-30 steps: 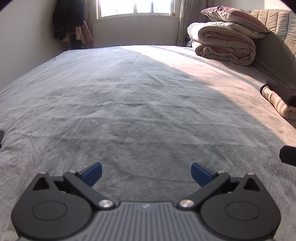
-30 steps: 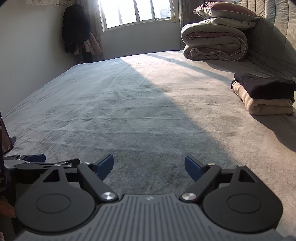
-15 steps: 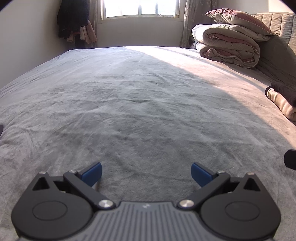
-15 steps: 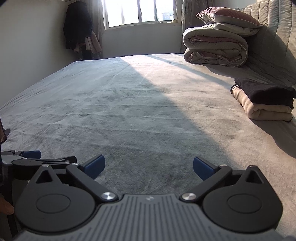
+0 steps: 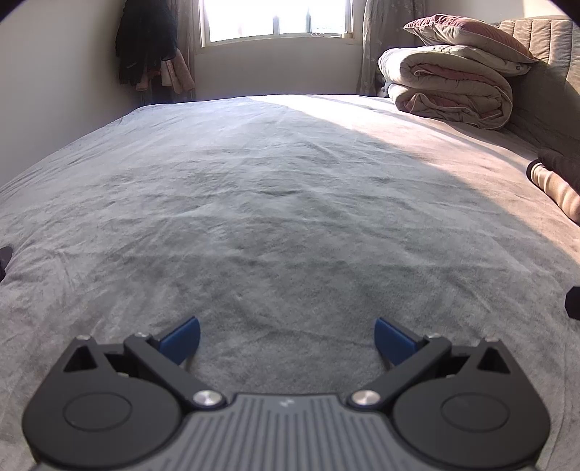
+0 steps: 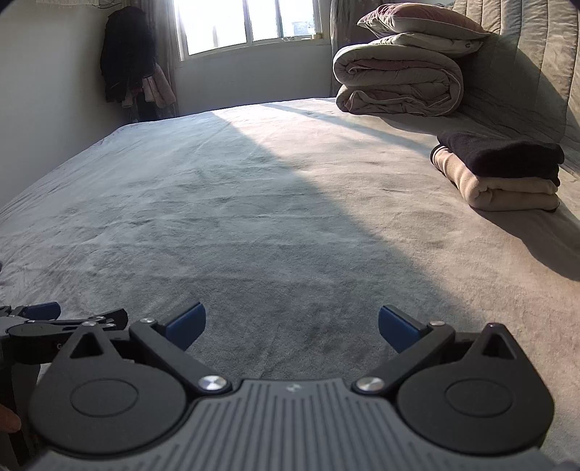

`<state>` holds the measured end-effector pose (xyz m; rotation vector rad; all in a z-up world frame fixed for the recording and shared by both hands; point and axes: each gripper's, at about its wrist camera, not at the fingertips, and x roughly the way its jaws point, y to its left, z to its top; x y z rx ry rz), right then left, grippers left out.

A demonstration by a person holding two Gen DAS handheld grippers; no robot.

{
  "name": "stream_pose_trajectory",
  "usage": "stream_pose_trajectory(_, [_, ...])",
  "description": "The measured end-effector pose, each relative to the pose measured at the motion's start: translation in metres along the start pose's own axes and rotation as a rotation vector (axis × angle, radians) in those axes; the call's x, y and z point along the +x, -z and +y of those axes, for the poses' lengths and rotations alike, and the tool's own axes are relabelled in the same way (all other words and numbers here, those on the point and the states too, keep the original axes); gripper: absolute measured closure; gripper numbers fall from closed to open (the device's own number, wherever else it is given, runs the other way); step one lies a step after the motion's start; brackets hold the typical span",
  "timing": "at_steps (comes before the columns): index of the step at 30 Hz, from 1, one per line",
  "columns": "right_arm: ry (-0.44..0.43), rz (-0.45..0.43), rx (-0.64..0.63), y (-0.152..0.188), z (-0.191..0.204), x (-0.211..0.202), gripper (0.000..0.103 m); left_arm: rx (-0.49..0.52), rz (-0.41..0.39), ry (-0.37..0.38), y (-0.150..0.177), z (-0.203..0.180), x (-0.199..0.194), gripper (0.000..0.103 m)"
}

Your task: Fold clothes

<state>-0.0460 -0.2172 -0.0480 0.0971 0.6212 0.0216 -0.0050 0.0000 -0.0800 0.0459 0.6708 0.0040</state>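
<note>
Both tools, left tool (image 5: 286, 337) and right tool (image 6: 291, 322), jaws wide apart, empty, over bare bed (image 6: 253, 203). Folded clothes (image 6: 504, 170) stacked far right; fetch next garment, spread flat first.

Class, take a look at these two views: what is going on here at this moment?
A person holds a two-finger gripper in each hand over a grey bed. The left gripper and the right gripper are both open, with nothing between their fingers. Neither is handling any garment. A folded stack, a dark garment on a beige garment, lies at the right of the bed near a rolled duvet with a pillow on top. No unfolded clothing shows on the bed in front of the grippers.
</note>
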Motion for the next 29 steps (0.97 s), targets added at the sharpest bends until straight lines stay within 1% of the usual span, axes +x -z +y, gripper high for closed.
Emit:
stream_pose_trajectory(7, [0.039, -0.005, 0.000, 0.006, 0.001, 0.014, 0.000, 0.003, -0.001, -0.005, 0.001, -0.001, 0.002, 0.000])
stream_pose_trajectory(11, [0.022, 0.029, -0.032, 0.015, 0.012, 0.027, 0.000, -0.004, -0.002, -0.002, 0.001, 0.000, 0.002, 0.000])
stream_pose_trajectory(12, [0.026, 0.038, -0.043, 0.018, 0.014, 0.030, 0.000, -0.003, -0.002, -0.003, 0.002, 0.000, 0.002, 0.000])
stream_pose_trajectory(14, [0.052, 0.028, -0.080, 0.023, 0.020, 0.033, 0.000, -0.003, -0.003, -0.004, 0.002, -0.001, 0.002, 0.000])
stream_pose_trajectory(17, [0.070, 0.022, -0.105, 0.026, 0.024, 0.035, 0.000, -0.006, -0.006, -0.003, 0.003, -0.001, 0.002, 0.000])
stream_pose_trajectory(29, [0.069, 0.013, -0.104, 0.027, 0.023, 0.036, 0.000, -0.015, -0.014, 0.002, 0.005, 0.000, 0.002, 0.000])
